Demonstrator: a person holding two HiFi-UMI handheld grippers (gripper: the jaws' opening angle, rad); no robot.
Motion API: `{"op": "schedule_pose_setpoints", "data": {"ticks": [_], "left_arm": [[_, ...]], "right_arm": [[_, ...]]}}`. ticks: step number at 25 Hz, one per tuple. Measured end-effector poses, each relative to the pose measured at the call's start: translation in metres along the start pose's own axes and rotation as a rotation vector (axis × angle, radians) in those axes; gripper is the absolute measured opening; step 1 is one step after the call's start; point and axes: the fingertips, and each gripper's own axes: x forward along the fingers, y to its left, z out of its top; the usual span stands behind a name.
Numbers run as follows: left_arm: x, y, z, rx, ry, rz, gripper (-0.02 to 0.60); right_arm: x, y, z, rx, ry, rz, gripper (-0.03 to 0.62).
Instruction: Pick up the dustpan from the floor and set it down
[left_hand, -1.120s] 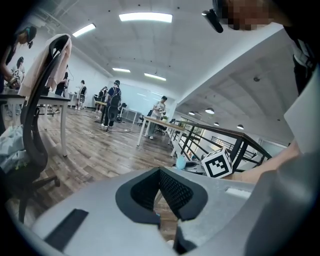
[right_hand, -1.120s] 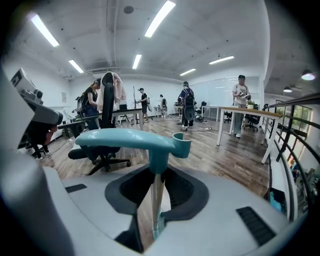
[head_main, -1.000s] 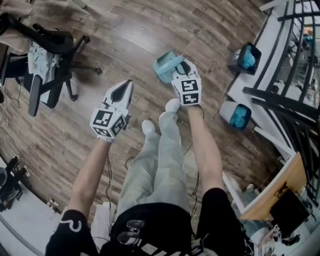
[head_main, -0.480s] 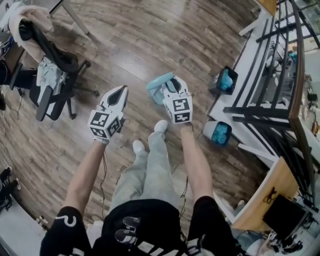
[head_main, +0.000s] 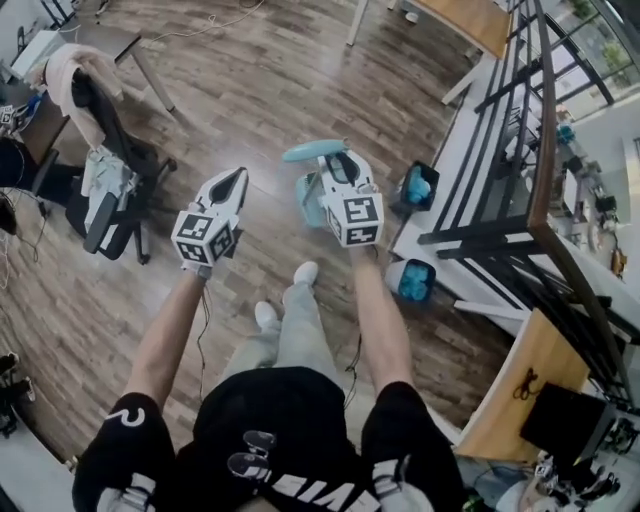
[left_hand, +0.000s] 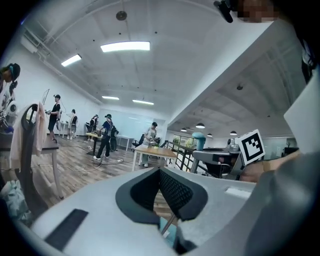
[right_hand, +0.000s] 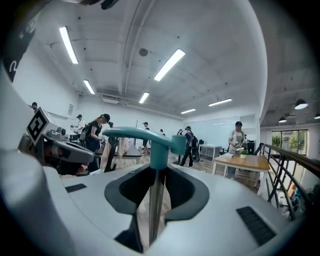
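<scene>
I am gripping the dustpan (head_main: 311, 151) in the right gripper (head_main: 336, 162), and it is hanging in the air above the floor (head_main: 250, 80), resting on nothing. In the right gripper view the jaws are pinching narrow on its thin bare-metal shaft (right_hand: 156, 210), just under the teal plastic handle (right_hand: 150, 136) — a smooth T-shaped bar with a stubby round end. The shaft is running straight down between the dark padded jaw faces and is being cut off by the gripper's white shell. From the head view only the handle and a slice of the teal pan are showing. The gripper body and its marker cube are covering the rest, so I cannot make out the pan's lip.

The left gripper (head_main: 240, 173) is hovering beside it, well apart, with its jaws drawn together to a point and nothing between them. In the left gripper view the pads are showing a fine dotted texture. A sliver of teal is peeking through below them — too small for me to identify.

The floor is glossy wood-grain plank. Near its right edge a dark rail (head_main: 541, 90) of slim bars is standing, with two dark bins (head_main: 415, 185), blue inside, just beside it. Toward the left edge a black chair (head_main: 112, 140) is carrying draped cloth, which is partly hiding its frame.
</scene>
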Motion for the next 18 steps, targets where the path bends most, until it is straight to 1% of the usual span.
{"op": "schedule_pose_setpoints", "data": {"ticks": [4,7,13,18], "left_arm": [[-0.008,-0.01,0.019,0.016,-0.007,-0.01,-0.003],[-0.011,-0.013,0.024,0.017,-0.002,-0.013,-0.003],[-0.004,-0.015,0.022,0.03,0.021,-0.029,-0.003],[0.018,-0.017,0.02,0.045,0.044,-0.062,-0.003]], "right_arm": [[-0.017,-0.009,0.04,-0.021,-0.044,-0.014,0.084],[-0.028,-0.013,0.054,-0.025,-0.052,-0.021,0.086],[-0.036,-0.025,0.05,-0.012,-0.032,-0.032,0.088],[-0.031,-0.042,0.03,0.007,0.002,-0.046,0.089]]}}
